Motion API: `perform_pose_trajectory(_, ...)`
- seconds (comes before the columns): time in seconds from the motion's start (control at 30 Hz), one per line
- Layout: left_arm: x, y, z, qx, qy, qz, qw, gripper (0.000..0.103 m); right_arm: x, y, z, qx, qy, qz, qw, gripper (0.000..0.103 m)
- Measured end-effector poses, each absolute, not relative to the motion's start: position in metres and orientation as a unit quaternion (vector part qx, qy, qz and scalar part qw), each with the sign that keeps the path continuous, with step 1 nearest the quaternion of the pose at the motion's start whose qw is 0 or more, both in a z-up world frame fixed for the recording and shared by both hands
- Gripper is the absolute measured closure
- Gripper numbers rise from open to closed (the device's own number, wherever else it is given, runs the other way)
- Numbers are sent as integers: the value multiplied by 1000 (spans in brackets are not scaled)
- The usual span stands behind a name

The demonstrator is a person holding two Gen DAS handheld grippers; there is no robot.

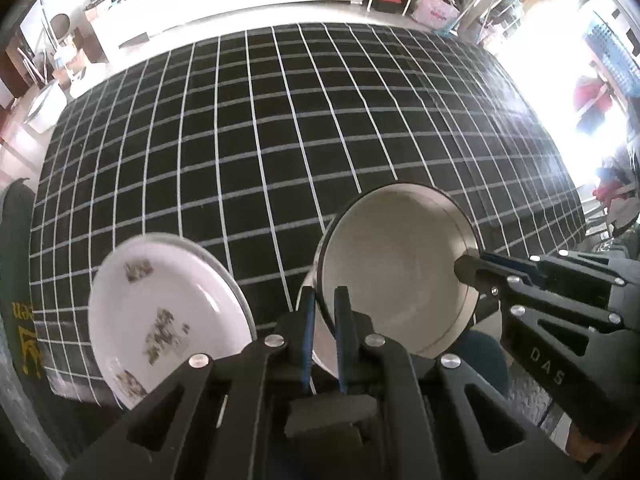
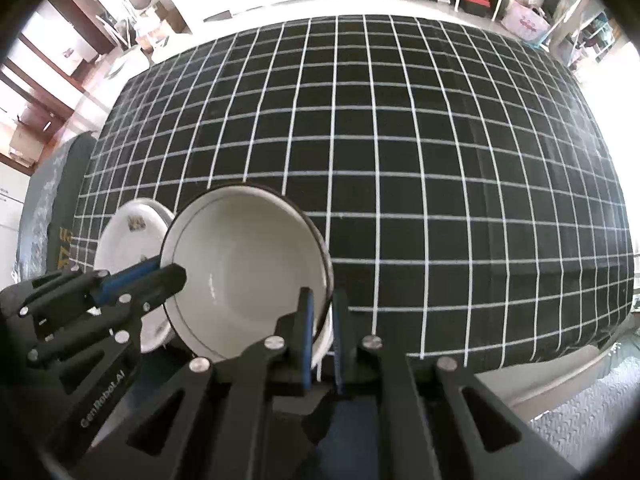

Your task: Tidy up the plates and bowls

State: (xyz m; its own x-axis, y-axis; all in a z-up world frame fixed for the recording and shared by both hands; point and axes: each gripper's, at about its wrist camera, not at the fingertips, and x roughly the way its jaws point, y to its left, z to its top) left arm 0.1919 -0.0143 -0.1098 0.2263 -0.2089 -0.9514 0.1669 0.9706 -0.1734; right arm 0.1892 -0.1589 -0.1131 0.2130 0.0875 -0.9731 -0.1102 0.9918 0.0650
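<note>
A white bowl (image 1: 400, 276) (image 2: 244, 268) with a thin dark rim hangs tilted above the near edge of the table, held from both sides. My left gripper (image 1: 323, 294) (image 2: 176, 276) is shut on the bowl's left rim. My right gripper (image 2: 322, 298) (image 1: 467, 268) is shut on the opposite rim. The bowl is empty inside. Left of it, by the table's front left corner, lies a white plate (image 1: 160, 312) (image 2: 130, 240) with grey-green printed patches; the bowl and the left gripper hide part of it in the right wrist view.
A black cloth with a white grid (image 1: 280, 140) (image 2: 420, 160) covers the table. A dark green object with yellow lettering (image 1: 18, 280) (image 2: 60, 208) stands at the table's left side. Shelves, boxes and bags (image 1: 434, 10) line the far wall beyond the table.
</note>
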Motion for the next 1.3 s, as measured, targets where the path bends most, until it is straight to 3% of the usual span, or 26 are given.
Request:
perform_pose_trajectory(0.3, 168, -15, -135, -16, 627, -118, 770, 95, 179, -152, -125, -25, 633, 65, 771, 91)
perform_pose_trajectory(1.3, 168, -8, -144, -28, 632, -112, 767, 95, 177, -159, -132, -44, 643, 70, 761, 88)
